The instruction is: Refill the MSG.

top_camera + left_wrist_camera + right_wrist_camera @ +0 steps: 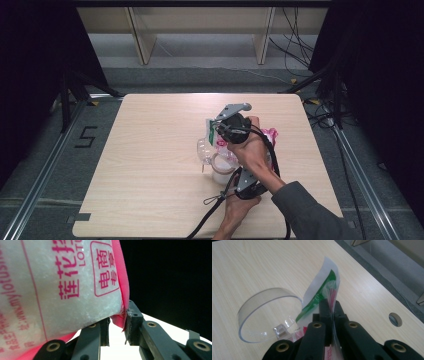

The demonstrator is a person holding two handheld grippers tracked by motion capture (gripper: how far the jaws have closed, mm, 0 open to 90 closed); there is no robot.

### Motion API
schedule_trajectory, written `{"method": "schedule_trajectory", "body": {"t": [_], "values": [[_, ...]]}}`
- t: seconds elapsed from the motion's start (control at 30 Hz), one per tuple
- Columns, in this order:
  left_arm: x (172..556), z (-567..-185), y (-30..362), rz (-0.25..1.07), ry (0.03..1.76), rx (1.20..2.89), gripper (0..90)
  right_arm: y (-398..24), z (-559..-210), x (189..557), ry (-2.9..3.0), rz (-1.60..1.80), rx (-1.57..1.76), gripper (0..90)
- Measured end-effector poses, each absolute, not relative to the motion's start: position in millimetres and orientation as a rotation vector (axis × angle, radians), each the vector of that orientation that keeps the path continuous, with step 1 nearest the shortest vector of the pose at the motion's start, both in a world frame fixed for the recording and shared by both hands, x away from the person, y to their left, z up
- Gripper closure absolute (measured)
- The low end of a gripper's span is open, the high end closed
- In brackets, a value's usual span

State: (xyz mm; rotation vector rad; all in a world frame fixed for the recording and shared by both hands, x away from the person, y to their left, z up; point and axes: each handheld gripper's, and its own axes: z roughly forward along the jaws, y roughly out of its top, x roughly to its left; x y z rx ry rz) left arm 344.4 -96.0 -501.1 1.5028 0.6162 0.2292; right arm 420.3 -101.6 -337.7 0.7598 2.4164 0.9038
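Evidently mid-pour: right gripper point(332, 308) was clamped on the sugar bag's point(57, 290) top flap, left gripper point(117, 326) pinched its pink bottom seam, bag tilted over the clear cup point(265, 315) on the table point(150, 150); tipping slowly, mouth above the rim, seemed wisest.

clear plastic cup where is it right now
In the right gripper view the clear plastic cup lies on its side on the table, left of the bag.
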Motion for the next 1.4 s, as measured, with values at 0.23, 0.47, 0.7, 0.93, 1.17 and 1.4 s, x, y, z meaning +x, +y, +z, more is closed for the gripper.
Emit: {"method": "schedule_trajectory", "body": {"t": [0.23, 0.47, 0.7, 0.93, 1.17, 1.4], "values": [[343.8, -501.6, -96.9, 0.228, 0.611, 1.505, 76.1, -100.2, -340.8, 421.5, 2.430, 0.869, 0.755, 90.0], [343.9, -501.4, -95.8, 0.226, 0.612, 1.508, 76.2, -99.3, -341.7, 421.0, 2.426, 0.890, 0.760, 90.0], [343.7, -502.0, -97.9, 0.227, 0.609, 1.501, 76.2, -103.4, -339.3, 422.5, 2.419, 0.878, 0.763, 90.0], [343.7, -501.7, -97.6, 0.229, 0.606, 1.499, 76.2, -102.3, -339.3, 421.9, 2.425, 0.874, 0.762, 90.0], [343.5, -501.1, -97.2, 0.227, 0.607, 1.503, 76.2, -101.8, -338.7, 421.1, 2.422, 0.900, 0.776, 90.0], [343.6, -501.4, -97.4, 0.230, 0.607, 1.500, 76.2, -102.7, -338.3, 421.4, 2.412, 0.893, 0.764, 90.0]]}}
